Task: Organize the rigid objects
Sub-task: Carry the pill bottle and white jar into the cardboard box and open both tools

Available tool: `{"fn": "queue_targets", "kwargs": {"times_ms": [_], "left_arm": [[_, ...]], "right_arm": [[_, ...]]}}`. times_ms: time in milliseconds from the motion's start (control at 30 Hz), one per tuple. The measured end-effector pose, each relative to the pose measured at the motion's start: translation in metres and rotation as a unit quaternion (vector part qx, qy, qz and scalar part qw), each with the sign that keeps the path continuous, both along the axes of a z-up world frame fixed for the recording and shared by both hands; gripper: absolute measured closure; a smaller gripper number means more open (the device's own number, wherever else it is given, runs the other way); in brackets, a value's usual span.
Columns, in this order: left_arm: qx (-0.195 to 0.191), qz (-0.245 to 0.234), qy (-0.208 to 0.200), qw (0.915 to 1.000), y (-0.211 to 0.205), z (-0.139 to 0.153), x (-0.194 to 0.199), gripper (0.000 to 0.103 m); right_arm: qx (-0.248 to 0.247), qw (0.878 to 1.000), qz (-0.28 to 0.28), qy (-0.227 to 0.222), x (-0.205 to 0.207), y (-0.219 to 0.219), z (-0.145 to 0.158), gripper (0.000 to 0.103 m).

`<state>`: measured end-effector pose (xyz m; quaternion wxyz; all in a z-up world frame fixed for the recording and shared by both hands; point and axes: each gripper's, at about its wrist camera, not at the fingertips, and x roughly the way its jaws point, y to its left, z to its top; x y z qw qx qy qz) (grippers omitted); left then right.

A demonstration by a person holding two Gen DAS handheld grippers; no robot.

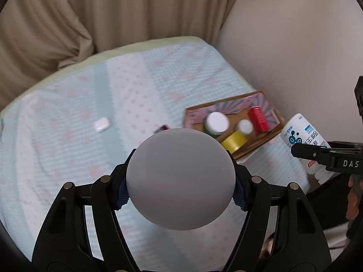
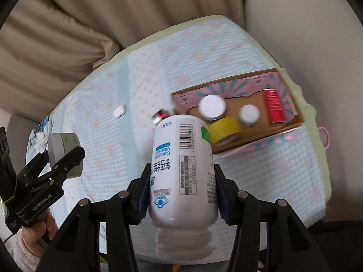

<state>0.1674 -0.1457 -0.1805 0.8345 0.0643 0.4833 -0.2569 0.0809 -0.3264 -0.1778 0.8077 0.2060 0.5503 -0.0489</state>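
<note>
My left gripper (image 1: 180,184) is shut on a round grey jar (image 1: 180,181), held above the bed; it also shows in the right wrist view (image 2: 64,149). My right gripper (image 2: 182,192) is shut on a white calcium bottle (image 2: 183,172), cap toward the camera; the bottle also shows at the right of the left wrist view (image 1: 304,140). A cardboard box (image 2: 292,122) on the bed holds a yellow tape roll (image 2: 223,128), two white-lidded jars (image 2: 212,106) and a red container (image 2: 274,106).
A white earbud case (image 1: 101,124) and a small red item (image 1: 162,128) lie on the blue patterned bedspread (image 1: 79,158). Beige curtains (image 1: 113,11) hang behind the bed. A wall (image 1: 295,45) runs along the right side, close to the box.
</note>
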Motion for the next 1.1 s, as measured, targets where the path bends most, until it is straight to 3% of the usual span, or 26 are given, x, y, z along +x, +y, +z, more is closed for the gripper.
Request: {"fn": "queue_targets", "kwargs": {"times_ms": [267, 467, 800, 967, 1100], "left_arm": [[0.011, -0.020, 0.021, 0.9995, -0.103, -0.023, 0.021, 0.035], [0.029, -0.039, 0.039, 0.9980, -0.173, -0.057, 0.049, 0.035], [0.083, -0.072, 0.094, 0.9895, -0.257, -0.146, 0.094, 0.035], [0.116, -0.106, 0.133, 0.9785, -0.287, -0.195, 0.102, 0.035], [0.137, -0.133, 0.138, 0.9718, -0.301, -0.209, 0.099, 0.035]], "right_arm": [[0.006, 1.000, -0.030, -0.003, 0.006, -0.102, -0.005, 0.057], [0.020, 0.999, -0.035, 0.015, 0.035, -0.160, -0.034, 0.057], [0.064, 0.996, -0.021, 0.059, 0.094, -0.210, -0.111, 0.057], [0.090, 0.993, -0.030, 0.071, 0.111, -0.227, -0.145, 0.057], [0.109, 0.990, -0.041, 0.081, 0.117, -0.238, -0.159, 0.057]]}}
